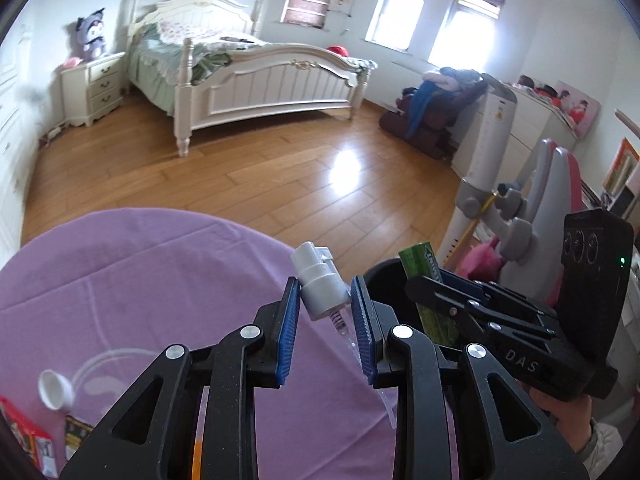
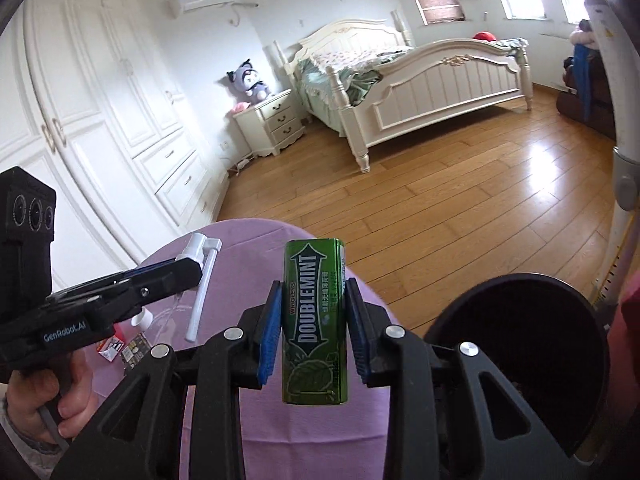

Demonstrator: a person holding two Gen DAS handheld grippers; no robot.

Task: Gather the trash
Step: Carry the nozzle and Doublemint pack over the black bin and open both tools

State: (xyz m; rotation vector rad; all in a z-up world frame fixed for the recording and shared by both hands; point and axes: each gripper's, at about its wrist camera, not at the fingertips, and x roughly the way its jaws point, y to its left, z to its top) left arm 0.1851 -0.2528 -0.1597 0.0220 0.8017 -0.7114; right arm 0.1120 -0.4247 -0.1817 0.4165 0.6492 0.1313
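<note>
Trash: left claw [image 1: 325, 308] grips pump sprayer [image 1: 320, 285], right claw [image 2: 312, 332] gum pack [image 2: 314, 320], past table edge [image 2: 372, 292], nr bin [image 2: 520, 336].

We hold the spray pump [image 1: 320, 286] between the left tongs [image 1: 326, 328] over the tabletop [image 1: 140, 280] — the gum pack [image 2: 314, 320] sits upright between the right tongs [image 2: 314, 332], just right of them. The bin [image 2: 524, 344] stands off the tabletop's right edge. A cap [image 1: 55, 389] and small packets [image 1: 28, 436] lie at the tabletop's near left — the bed [image 1: 272, 76] stands behind, across the floor [image 1: 280, 168].
</note>
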